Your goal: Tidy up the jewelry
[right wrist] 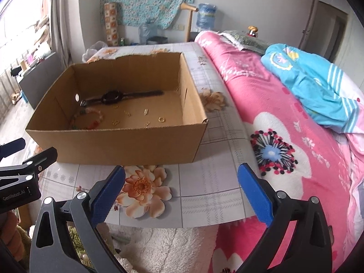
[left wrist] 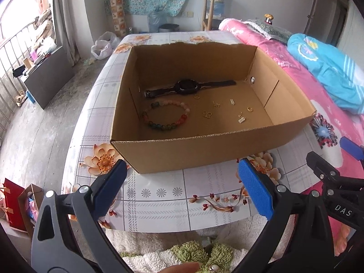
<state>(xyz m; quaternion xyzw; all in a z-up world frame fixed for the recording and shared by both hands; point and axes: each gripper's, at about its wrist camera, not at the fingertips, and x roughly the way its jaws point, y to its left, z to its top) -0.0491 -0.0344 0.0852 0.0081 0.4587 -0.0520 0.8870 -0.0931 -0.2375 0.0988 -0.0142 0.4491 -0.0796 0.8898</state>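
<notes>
An open cardboard box [left wrist: 204,150] stands on a floral table [left wrist: 159,195]. Inside lie a black watch [left wrist: 188,87], a coloured bead bracelet [left wrist: 166,116], and several small gold pieces: rings [left wrist: 249,109], a butterfly charm [left wrist: 207,114] and earrings [left wrist: 241,119]. The box [right wrist: 118,145], watch [right wrist: 111,97] and bracelet [right wrist: 87,118] also show in the right wrist view. My left gripper [left wrist: 182,188] is open and empty, near the table's front edge, short of the box. My right gripper [right wrist: 182,191] is open and empty, in front of the box's right corner.
A bed with a pink quilt [right wrist: 284,136] and a blue blanket [right wrist: 318,86] runs along the table's right side. A white fluffy cover [left wrist: 159,243] lies below the front edge. A dark cabinet [left wrist: 47,77] and bags [left wrist: 18,207] stand on the floor at left.
</notes>
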